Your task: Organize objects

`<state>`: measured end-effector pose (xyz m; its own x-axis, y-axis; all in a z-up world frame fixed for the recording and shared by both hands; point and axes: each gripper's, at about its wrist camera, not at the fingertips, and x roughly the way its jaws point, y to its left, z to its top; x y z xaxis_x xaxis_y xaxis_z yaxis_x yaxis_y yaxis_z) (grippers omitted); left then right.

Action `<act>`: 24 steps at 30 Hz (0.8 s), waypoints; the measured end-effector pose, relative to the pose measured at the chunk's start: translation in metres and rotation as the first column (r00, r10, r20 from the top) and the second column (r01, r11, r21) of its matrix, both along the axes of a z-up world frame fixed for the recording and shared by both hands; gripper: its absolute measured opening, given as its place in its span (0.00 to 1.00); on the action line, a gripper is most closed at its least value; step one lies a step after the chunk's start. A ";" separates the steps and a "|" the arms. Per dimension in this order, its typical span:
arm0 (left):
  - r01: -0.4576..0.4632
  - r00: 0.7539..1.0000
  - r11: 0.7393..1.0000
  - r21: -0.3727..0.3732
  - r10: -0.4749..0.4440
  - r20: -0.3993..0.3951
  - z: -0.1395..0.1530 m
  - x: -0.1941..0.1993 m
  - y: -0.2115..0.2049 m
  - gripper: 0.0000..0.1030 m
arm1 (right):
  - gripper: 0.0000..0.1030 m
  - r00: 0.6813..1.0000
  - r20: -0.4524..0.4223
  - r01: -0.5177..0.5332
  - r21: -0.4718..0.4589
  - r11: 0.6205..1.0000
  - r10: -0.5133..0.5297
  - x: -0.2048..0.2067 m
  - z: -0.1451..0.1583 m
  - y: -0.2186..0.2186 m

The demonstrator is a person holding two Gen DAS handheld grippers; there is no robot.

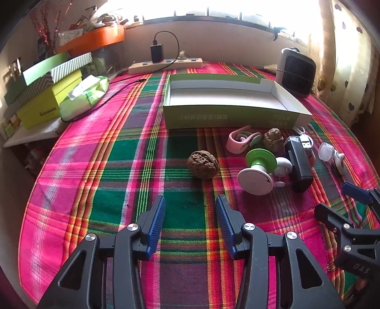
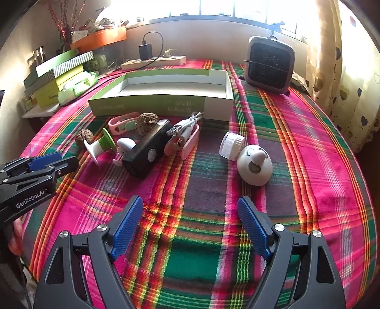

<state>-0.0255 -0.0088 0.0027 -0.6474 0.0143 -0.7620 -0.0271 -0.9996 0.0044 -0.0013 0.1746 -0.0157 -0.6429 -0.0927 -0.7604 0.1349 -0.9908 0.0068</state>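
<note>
Both hand-held grippers, left (image 1: 190, 202) and right (image 2: 190, 204), hover released over the plaid tablecloth (image 2: 308, 147) beneath a sunlit window (image 2: 213, 7).

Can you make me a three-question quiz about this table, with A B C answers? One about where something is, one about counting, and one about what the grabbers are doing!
1. Where is the lone walnut lying?
A. inside the green box
B. on the plaid cloth, left of the other small things
C. on top of the heater

2. How many walnuts can you see?
A. two
B. five
C. none

3. What is the left gripper doing?
A. squeezing a walnut
B. holding a cable
C. open and holding nothing

Answers:
1 B, it sits on the plaid cloth, apart from the pile and in front of the green box.
2 A, one lies alone and the second walnut sits near the pink clip.
3 C, its blue pads stand apart with only cloth between; the right gripper is open too.
</note>
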 end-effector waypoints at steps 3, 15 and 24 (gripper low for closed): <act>-0.003 1.000 1.000 0.003 0.003 0.002 0.000 -0.003 -0.003 0.42 | 0.79 1.000 -0.001 0.018 0.006 1.000 -0.018 0.000 0.000 0.005; 0.009 1.000 0.998 0.063 -0.009 0.005 0.002 -0.015 -0.023 0.42 | 0.79 0.995 0.006 0.101 0.003 0.995 -0.101 -0.009 0.002 0.033; 0.057 0.998 0.991 0.121 -0.059 0.011 0.004 -0.024 -0.025 0.42 | 0.79 0.991 0.020 0.132 0.031 0.991 -0.133 -0.023 0.001 0.047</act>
<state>-0.0493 -0.0339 0.0063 -0.6319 0.1436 -0.7616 -0.0840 -0.9896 -0.1169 -0.0239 0.2216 -0.0145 -0.6312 0.0154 -0.7755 0.0023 -0.9998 -0.0216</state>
